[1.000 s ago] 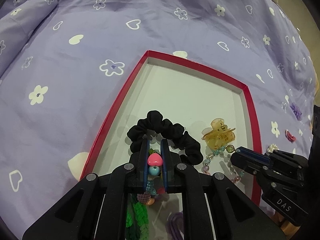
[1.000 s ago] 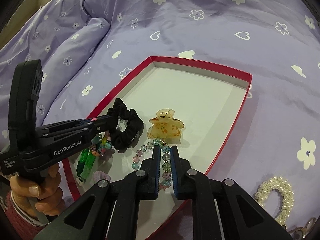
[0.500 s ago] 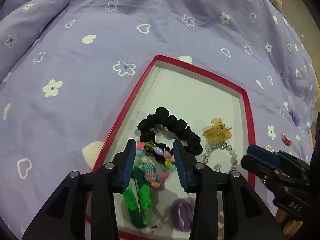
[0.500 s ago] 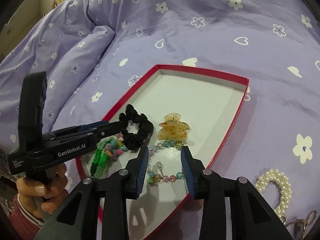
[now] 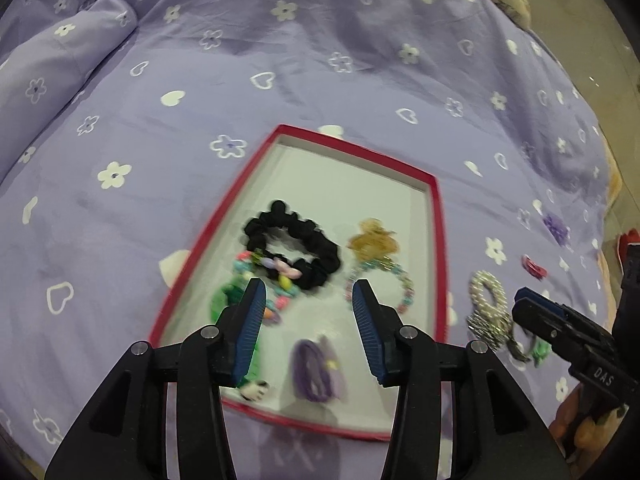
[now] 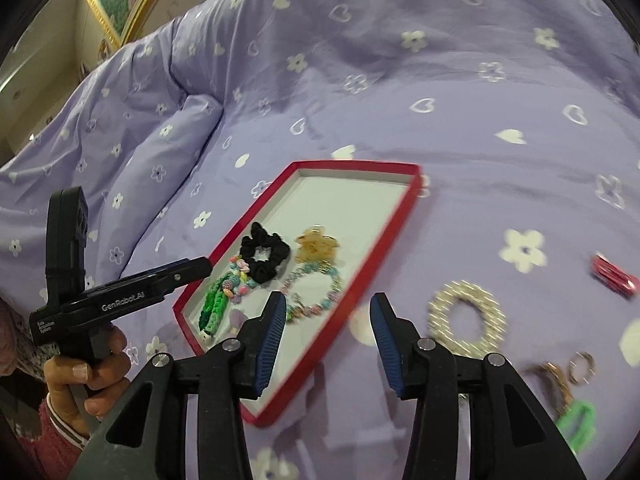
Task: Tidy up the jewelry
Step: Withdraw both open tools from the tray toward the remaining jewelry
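A red-rimmed tray [image 5: 439,240] [image 6: 362,282] lies on the purple bedspread. In it lie a black scrunchie [image 5: 294,242] [image 6: 264,254], an amber hair claw [image 5: 374,238] [image 6: 316,246], a pastel bead bracelet [image 5: 380,284] [image 6: 314,294], a colourful bead string [image 5: 276,276], a green band [image 6: 214,306] and a purple tie [image 5: 316,368]. My left gripper [image 5: 308,300] is open and empty above the tray's near end. My right gripper [image 6: 328,310] is open and empty above the tray's right rim. A pearl bracelet [image 6: 466,318] [image 5: 486,294] lies outside the tray.
On the bedspread right of the tray lie a red hair clip [image 6: 614,276] [image 5: 534,266], a gold chain [image 6: 556,372], a green piece [image 6: 578,420] and a purple flower piece [image 5: 556,226]. A bedding fold [image 6: 192,120] rises at the left.
Both grippers opened, letting go of the bead string and the bead bracelet into the tray, then pulled back and up. The right gripper shifted right toward the pearl bracelet.
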